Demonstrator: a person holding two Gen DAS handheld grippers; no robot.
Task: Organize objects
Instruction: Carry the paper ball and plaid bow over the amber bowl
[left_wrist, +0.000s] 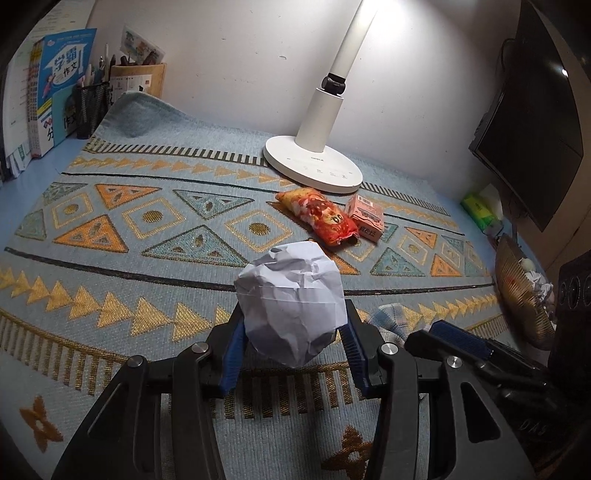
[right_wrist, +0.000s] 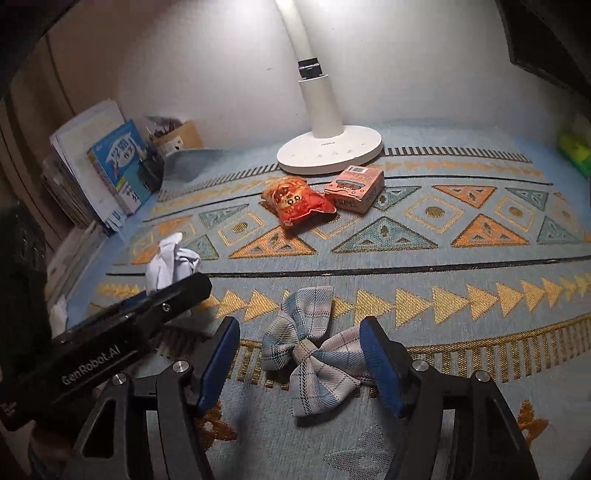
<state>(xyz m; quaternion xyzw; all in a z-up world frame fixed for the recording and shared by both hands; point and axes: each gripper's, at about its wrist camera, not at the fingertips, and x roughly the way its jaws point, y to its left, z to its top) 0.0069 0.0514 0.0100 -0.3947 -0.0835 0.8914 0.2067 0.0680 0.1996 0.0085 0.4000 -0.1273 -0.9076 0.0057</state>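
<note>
- The left gripper (left_wrist: 291, 332) clamps a crumpled paper ball (left_wrist: 291, 302) between its blue pads, lifted above the patterned cloth (left_wrist: 147, 229).
- The right gripper (right_wrist: 299, 362) stands open, empty, pads clear of the cloth goods.
- A plaid bow (right_wrist: 314, 350) lies flat on the cloth directly between the right fingers, its long axis running finger to finger; the right hand is the nearer.
- A snack bag (right_wrist: 295, 203) and pink box (right_wrist: 354, 188) sit well beyond, by the lamp base (right_wrist: 328, 153).
</note>
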